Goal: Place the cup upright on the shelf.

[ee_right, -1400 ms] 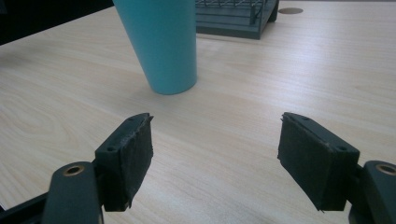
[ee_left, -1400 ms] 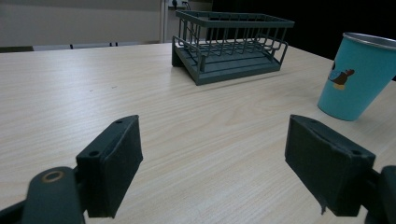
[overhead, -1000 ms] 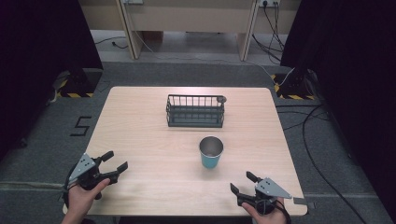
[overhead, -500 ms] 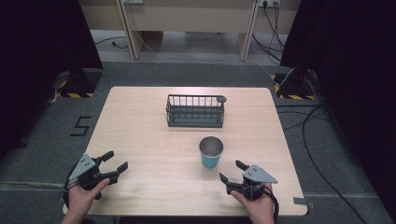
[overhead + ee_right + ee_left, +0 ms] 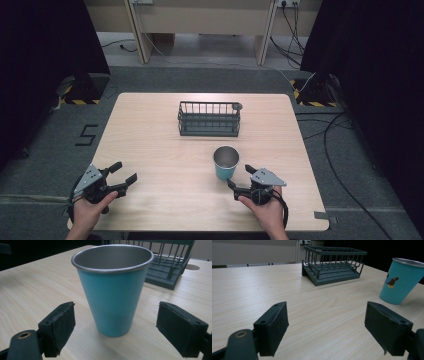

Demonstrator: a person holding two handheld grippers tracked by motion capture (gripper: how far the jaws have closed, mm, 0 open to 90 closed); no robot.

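Observation:
A teal metal cup (image 5: 226, 163) stands upright near the middle of the wooden table (image 5: 150, 130), with a dark wire rack (image 5: 209, 119) behind it. My right gripper (image 5: 241, 176) is open just short of the cup, its jaws spread wider than the cup (image 5: 112, 287), which stands a little beyond them, untouched. My left gripper (image 5: 123, 173) rests open near the front left edge, holding nothing. From there the cup (image 5: 400, 281) stands far right and the rack (image 5: 333, 263) is ahead.
A small round disc (image 5: 237, 106) lies by the rack's right back corner. Bare tabletop stretches between the two grippers. Cables (image 5: 345, 135) trail over the grey floor to the right of the table, and a bench stands at the back.
My right gripper has moved left and forward from the front right corner up to the cup. The left gripper has stayed put.

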